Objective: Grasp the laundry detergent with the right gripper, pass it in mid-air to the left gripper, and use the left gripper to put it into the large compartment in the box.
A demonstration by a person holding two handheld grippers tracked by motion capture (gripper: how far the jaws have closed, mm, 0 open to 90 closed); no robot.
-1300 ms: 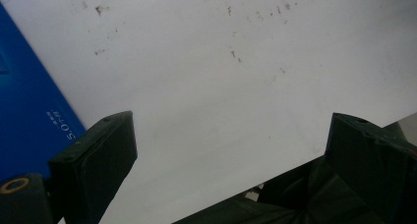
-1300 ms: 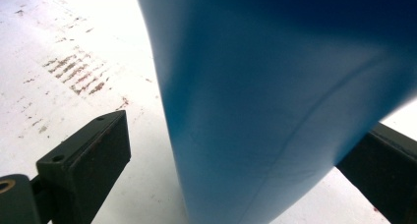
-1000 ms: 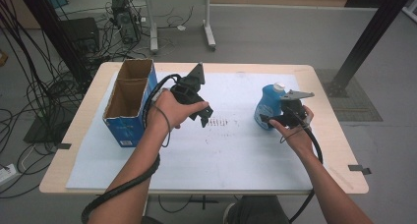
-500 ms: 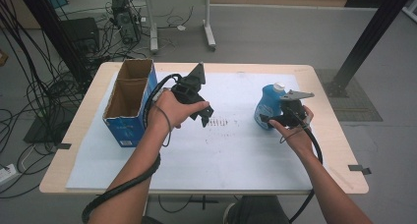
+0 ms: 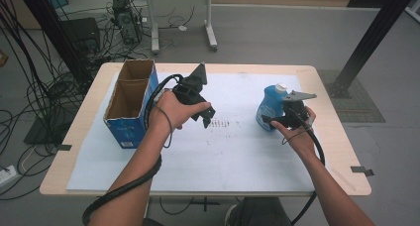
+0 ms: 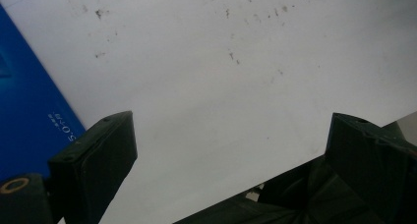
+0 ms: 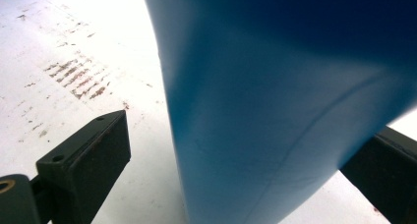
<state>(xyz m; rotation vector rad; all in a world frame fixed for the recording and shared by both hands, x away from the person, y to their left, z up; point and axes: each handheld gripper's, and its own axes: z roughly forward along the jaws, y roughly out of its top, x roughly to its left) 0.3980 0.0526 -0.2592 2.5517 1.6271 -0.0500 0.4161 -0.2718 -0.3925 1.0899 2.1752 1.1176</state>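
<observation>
A blue bottle (image 5: 270,106) with a white cap stands upright on the white sheet at the table's right. My right gripper (image 5: 278,119) is at its near side, low down. In the right gripper view the bottle (image 7: 275,111) stands between the open jaws of the right gripper (image 7: 251,135); the left finger (image 7: 86,160) is clear of it and the right finger is partly hidden behind it. My left gripper (image 5: 204,112) hovers over the sheet just right of an open blue cardboard box (image 5: 130,104). The left gripper (image 6: 228,135) is wide open with bare sheet between its fingers.
The white sheet (image 5: 228,156) covers most of the wooden table (image 5: 341,161), with dark smudges (image 5: 225,123) at its middle. The box's blue side (image 6: 29,116) fills the left gripper view's left edge. Cables and a black post stand on the floor around the table.
</observation>
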